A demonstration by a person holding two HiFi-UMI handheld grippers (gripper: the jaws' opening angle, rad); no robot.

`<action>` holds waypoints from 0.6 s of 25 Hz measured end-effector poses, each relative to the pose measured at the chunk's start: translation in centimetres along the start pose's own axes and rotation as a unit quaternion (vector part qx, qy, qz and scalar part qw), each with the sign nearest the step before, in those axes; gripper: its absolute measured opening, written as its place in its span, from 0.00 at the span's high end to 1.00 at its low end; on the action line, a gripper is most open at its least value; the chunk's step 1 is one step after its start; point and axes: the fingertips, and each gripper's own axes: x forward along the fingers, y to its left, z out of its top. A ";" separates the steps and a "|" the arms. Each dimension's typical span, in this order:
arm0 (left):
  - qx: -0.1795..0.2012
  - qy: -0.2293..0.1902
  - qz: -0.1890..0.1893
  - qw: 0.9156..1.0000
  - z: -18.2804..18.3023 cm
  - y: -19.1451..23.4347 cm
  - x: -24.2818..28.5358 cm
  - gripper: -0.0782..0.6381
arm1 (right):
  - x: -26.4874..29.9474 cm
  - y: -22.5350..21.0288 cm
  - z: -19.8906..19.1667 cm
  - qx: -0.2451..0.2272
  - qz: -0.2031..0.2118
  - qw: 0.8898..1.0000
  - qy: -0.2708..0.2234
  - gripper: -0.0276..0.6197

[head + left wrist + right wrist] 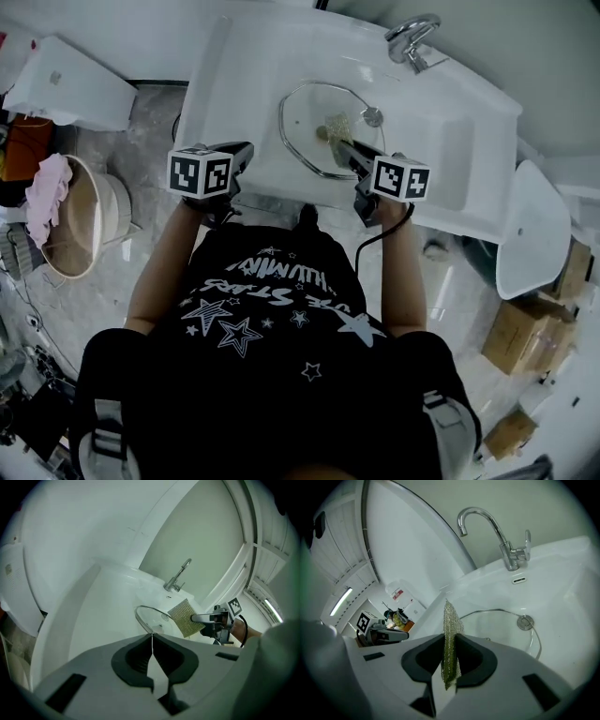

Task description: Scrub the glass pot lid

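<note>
- Black cloth with white stars, the person's shirt (272, 309), filled the near part of the head view.
- To the near left, on the floor, stood a wooden tub (98, 220) with a pink cloth (47, 192) over its rim.
- Just beyond the shirt, the left gripper (152, 637) hovered over the near left edge of the white sink (441, 122). Its jaws were pressed together, with only a thin bright line between them and nothing that I could see in the grasp.
- To the right of it, the right gripper (450, 641) reached further over the basin. Its jaws were clenched on a gold-green mesh scrub pad (450, 634), which stood upright between them.
- The glass pot lid (309, 112) lay in the basin. Its near rim was just beyond the left gripper's tips, and the pad was over its middle part; whether the pad touched the glass, I cannot tell.
- At the far right of the sink stood a chrome tap (412, 37).
</note>
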 end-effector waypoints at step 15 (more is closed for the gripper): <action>0.068 0.005 -0.073 0.995 0.3 3.2 -4.6 0.87 | -2.5 5.2 0.2 0.000 -0.157 0.978 -0.140 0.85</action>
